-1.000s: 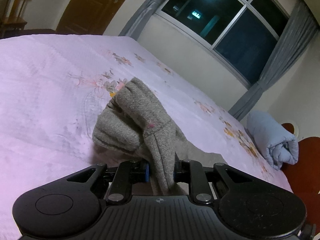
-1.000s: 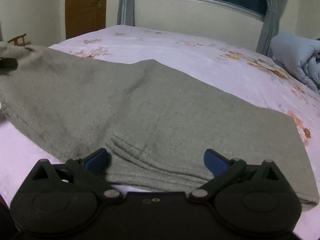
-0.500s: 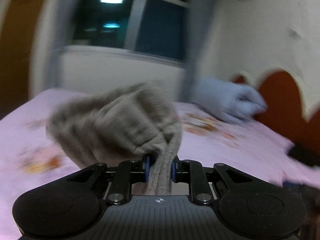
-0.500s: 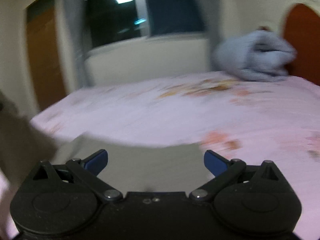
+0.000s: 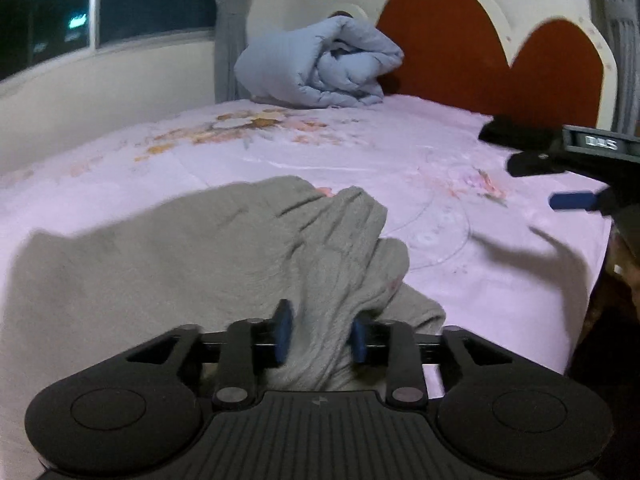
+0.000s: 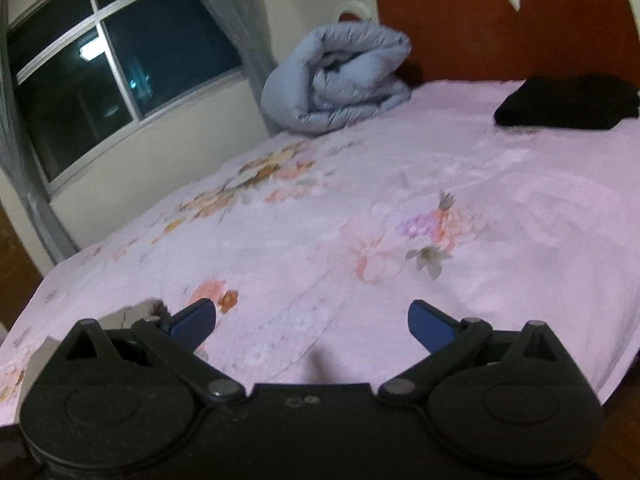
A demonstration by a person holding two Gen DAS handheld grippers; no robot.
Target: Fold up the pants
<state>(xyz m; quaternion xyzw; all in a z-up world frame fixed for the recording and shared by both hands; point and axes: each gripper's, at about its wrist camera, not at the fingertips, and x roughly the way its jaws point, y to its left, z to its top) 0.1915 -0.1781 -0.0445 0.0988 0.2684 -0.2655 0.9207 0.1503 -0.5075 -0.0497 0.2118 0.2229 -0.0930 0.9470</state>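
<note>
Your left gripper (image 5: 319, 336) is clamped tight on a bunched fold of the grey pants (image 5: 168, 264), the knit fabric squeezed between both blue pads and spilling up over them. Just beyond that pinch, the pants lie spread toward the left on the pink floral bedsheet (image 5: 400, 152), with a rumpled ridge rising right in front of your fingers. Your right gripper (image 6: 312, 322) has its jaws wide apart, nothing between them, hovering over bare sheet; in the left wrist view it pokes in from the right edge (image 5: 576, 200), well apart from the pants. A sliver of grey fabric (image 6: 128, 314) peeks beside your right gripper's left finger. Farther up the bed sits a black folded garment (image 6: 568, 102), and at the far end a rolled pale blue duvet (image 6: 336, 80) rests near the red headboard (image 5: 460, 40), beside the dark window (image 6: 100, 76).
</note>
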